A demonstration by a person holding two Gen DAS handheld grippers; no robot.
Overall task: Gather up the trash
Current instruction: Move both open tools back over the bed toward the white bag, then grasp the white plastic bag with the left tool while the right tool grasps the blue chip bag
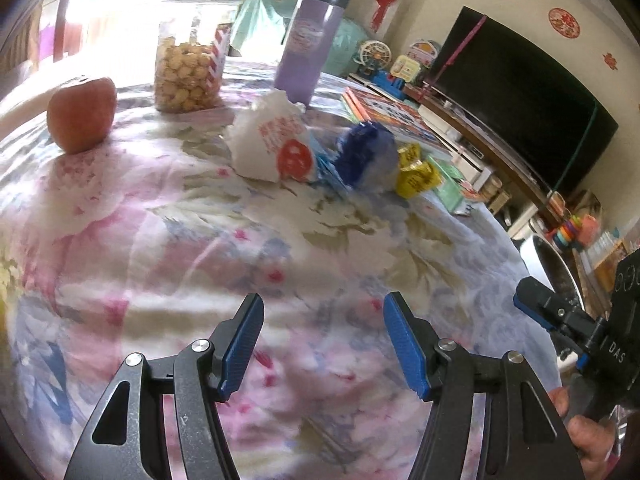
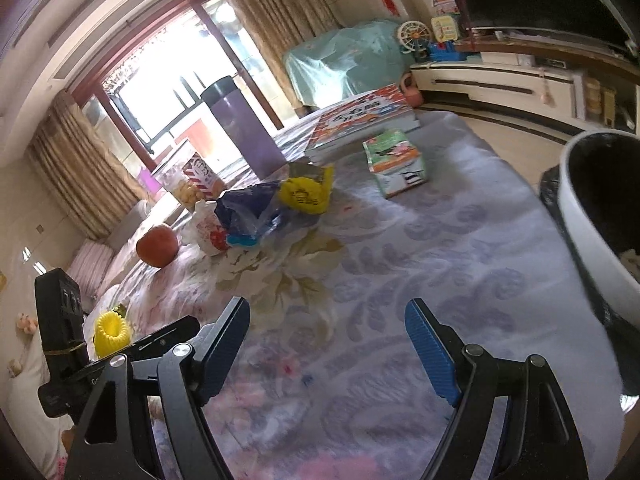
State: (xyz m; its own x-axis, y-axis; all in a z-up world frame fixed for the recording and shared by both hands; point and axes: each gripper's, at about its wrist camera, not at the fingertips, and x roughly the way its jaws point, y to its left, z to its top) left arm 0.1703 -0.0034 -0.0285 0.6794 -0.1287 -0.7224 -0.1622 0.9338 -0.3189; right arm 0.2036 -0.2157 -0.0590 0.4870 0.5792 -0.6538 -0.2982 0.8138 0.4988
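- Both tools released: left gripper (image 1: 323, 346) and right gripper (image 2: 328, 350) hang spread over the floral cloth (image 1: 160, 240), nothing between the pads.
- Trash sits mid-table, far from both: white wrapper (image 1: 268, 148), blue bag (image 1: 366, 156), yellow wrapper (image 1: 416, 170), bunched and touching.
- White bin (image 2: 592, 236) waits at the right edge.
- Risk, I'd say: pinching one wrapper drags its neighbours, or knocks the apple (image 1: 82, 114) rolling.

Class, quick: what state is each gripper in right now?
Left gripper: open, holding nothing.
Right gripper: open, holding nothing.
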